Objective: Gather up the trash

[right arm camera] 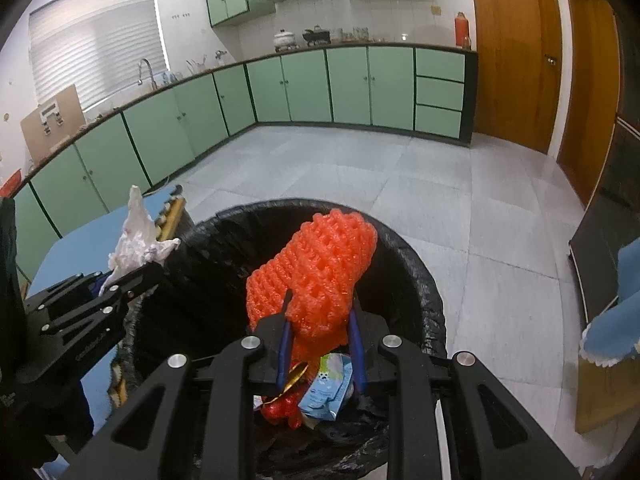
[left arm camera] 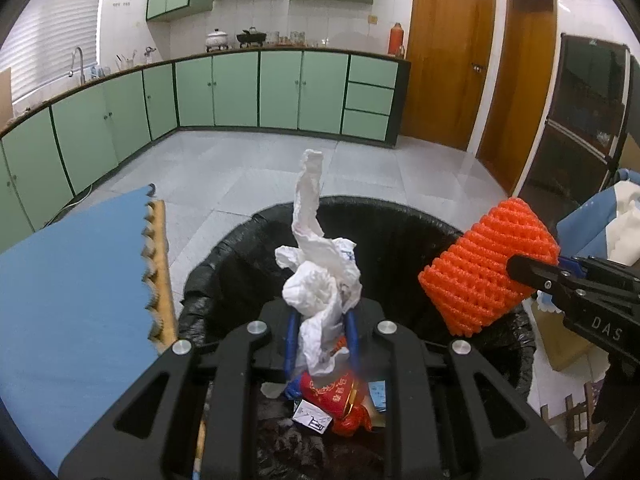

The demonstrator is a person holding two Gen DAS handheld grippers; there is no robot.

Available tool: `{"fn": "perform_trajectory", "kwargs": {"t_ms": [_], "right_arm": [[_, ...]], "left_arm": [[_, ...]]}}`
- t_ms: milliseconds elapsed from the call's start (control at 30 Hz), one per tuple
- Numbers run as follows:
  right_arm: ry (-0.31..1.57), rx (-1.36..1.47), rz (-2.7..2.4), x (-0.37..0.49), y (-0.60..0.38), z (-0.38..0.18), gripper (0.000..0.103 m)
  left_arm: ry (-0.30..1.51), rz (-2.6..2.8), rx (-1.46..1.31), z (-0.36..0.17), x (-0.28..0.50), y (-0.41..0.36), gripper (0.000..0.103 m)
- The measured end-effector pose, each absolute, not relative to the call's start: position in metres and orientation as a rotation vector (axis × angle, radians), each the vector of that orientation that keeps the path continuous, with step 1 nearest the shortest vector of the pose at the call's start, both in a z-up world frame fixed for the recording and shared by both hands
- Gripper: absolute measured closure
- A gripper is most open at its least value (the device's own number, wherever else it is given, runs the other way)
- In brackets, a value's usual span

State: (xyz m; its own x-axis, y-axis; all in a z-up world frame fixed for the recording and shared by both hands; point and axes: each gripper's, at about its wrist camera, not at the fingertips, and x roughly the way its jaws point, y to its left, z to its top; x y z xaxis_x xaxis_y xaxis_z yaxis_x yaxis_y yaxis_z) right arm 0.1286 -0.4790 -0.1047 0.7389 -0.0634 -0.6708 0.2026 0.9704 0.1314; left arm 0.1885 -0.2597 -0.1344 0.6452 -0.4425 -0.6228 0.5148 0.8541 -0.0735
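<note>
Left gripper: I pinch a crumpled white tissue between my blue pads, held over the bin's near edge.
Right gripper: I clamp an orange foam net, hanging above the bin's middle.
Bin: black liner folded over the rim, open on the tiled floor.
Inside the bin: a red packet, a pale blue wrapper, small scraps, all near the bottom.
</note>
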Motion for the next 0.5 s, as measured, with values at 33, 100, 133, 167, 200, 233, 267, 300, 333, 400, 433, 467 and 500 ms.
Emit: {"fn": "perform_trajectory", "kwargs": {"t_ms": [33, 100, 133, 167, 200, 233, 267, 300, 333, 400, 433, 467, 500], "right_arm": [[0.731, 0.203, -0.148, 0.129, -0.48, -0.108, 0.079], [0.734, 0.209, -0.145, 0.131, -0.482, -0.112, 0.079], [0.737, 0.212, -0.146, 0.131, -0.482, -0.114, 0.078], [0.741, 0.213, -0.145, 0.131, -0.483, -0.115, 0.075], [0.747, 0.216, -0.144, 0.132, -0.484, -0.117, 0.074], [0.75, 0.219, -0.149, 0.131, -0.485, -0.119, 0.071], [0.751, 0.22, -0.149, 0.132, -0.486, -0.119, 0.069], [0.752, 0.222, -0.15, 0.131, -0.487, -0.119, 0.068], [0.753, 0.224, -0.151, 0.13, -0.487, -0.119, 0.063], [0.75, 0.229, -0.166, 0.128, -0.487, -0.118, 0.05], [0.747, 0.231, -0.169, 0.126, -0.487, -0.118, 0.044], [0.744, 0.234, -0.172, 0.125, -0.487, -0.116, 0.032], [0.739, 0.237, -0.178, 0.123, -0.486, -0.115, 0.027]], "left_arm": [[0.68, -0.548, 0.117, -0.136, 0.19, -0.261, 0.085], [0.693, -0.559, 0.121, -0.142, 0.192, -0.265, 0.082], [0.697, -0.565, 0.119, -0.143, 0.192, -0.266, 0.076], [0.701, -0.563, 0.118, -0.146, 0.192, -0.266, 0.073], [0.702, -0.558, 0.117, -0.143, 0.195, -0.266, 0.067], [0.702, -0.56, 0.107, -0.143, 0.196, -0.264, 0.061], [0.704, -0.565, 0.098, -0.142, 0.196, -0.262, 0.059], [0.703, -0.564, 0.095, -0.14, 0.195, -0.261, 0.055], [0.701, -0.563, 0.094, -0.139, 0.195, -0.26, 0.052], [0.697, -0.566, 0.084, -0.136, 0.194, -0.257, 0.046], [0.693, -0.559, 0.081, -0.133, 0.193, -0.254, 0.04], [0.691, -0.555, 0.078, -0.131, 0.193, -0.253, 0.037], [0.688, -0.555, 0.071, -0.128, 0.192, -0.25, 0.034]]}}
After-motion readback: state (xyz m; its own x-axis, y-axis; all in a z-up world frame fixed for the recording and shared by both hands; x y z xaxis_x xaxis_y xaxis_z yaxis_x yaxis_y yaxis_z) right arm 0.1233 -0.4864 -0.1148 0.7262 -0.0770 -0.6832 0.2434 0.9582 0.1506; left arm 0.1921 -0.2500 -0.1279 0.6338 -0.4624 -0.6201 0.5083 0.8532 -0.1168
